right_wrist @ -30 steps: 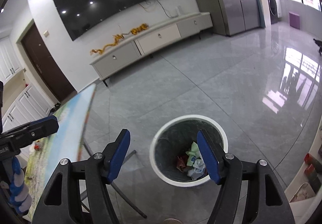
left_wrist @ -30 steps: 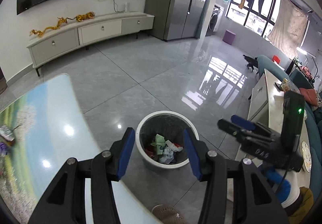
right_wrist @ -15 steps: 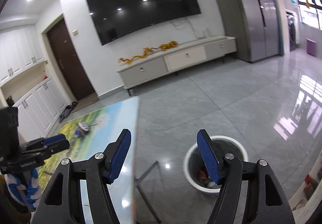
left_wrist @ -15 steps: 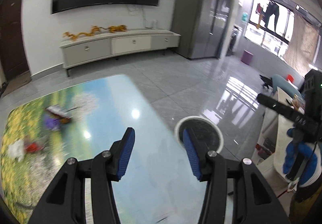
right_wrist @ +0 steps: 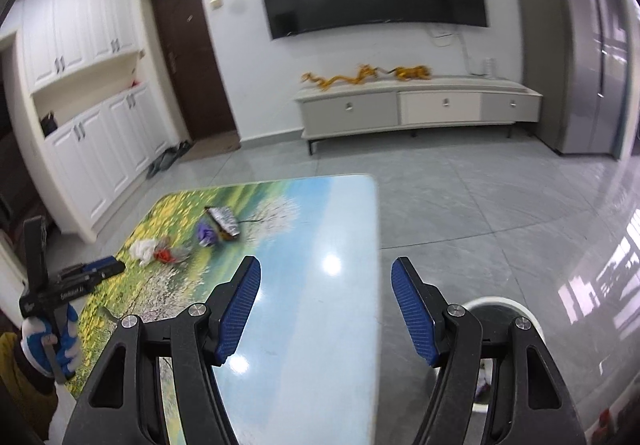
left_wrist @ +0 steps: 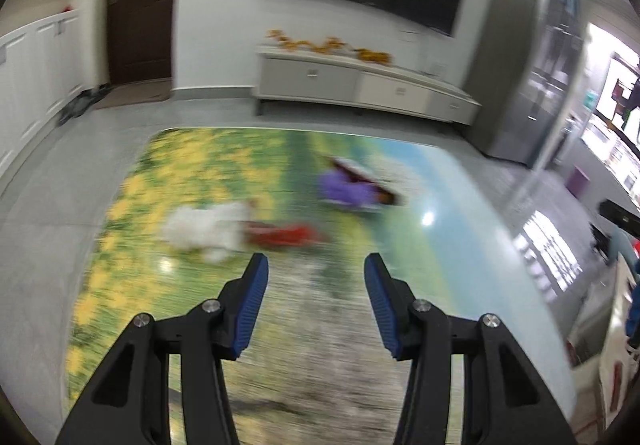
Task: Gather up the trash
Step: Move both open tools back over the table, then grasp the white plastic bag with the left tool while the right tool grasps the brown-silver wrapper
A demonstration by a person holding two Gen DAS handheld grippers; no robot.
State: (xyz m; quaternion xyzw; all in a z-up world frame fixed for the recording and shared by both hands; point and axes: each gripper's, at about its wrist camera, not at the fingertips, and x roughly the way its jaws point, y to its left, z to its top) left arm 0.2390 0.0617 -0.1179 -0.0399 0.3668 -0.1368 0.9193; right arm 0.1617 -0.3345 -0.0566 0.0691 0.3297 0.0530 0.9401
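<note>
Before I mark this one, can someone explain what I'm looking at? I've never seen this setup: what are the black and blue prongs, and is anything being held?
Nothing is held. Each picture comes from a camera fixed on a handheld two-finger gripper, looking out along its blue-padded fingers. One view shows the left gripper, the other the right gripper; both stand open and empty. In the right view a gloved hand grips the left tool. Both point at a table with a printed landscape top. On it lie the trash pieces: white crumpled paper, a red scrap, a purple wrapper and a silvery packet. A white bin stands on the floor beside the table.
</note>
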